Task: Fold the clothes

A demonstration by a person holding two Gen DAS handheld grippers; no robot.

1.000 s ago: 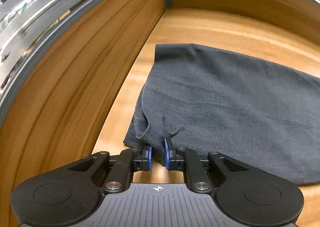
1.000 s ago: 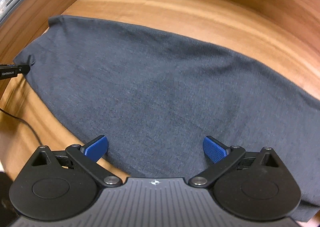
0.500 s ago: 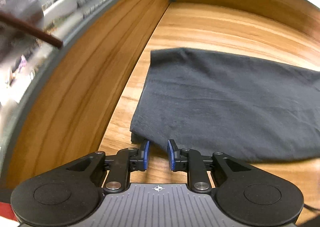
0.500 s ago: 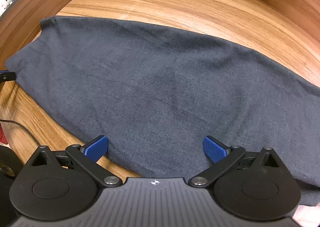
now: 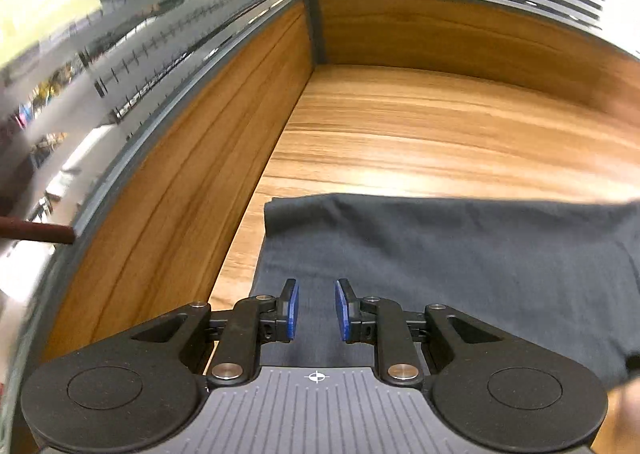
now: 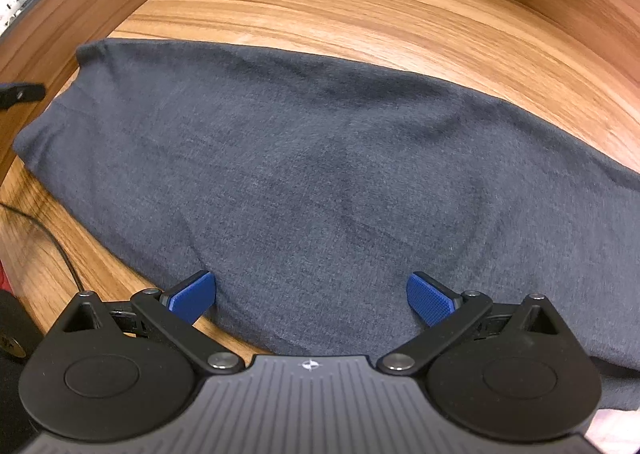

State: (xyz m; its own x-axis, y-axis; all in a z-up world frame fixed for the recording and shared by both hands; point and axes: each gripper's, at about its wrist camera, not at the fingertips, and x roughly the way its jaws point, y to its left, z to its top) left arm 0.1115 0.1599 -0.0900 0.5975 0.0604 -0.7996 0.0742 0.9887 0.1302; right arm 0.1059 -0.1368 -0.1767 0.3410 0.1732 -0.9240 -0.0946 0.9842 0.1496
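With both the left tongs point(image 5: 316, 310) and right tongs point(image 6: 311, 296) parted and empty over the dark grey garment point(image 6: 320, 182) (lying flat on the table point(image 6: 360, 2)), a shallow pinch risked catching only the top layer.

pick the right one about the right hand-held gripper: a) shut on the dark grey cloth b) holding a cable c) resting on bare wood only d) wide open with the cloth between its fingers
d: the right hand-held gripper has its blue fingers spread wide, with the flat dark grey cloth lying between them, ungripped.
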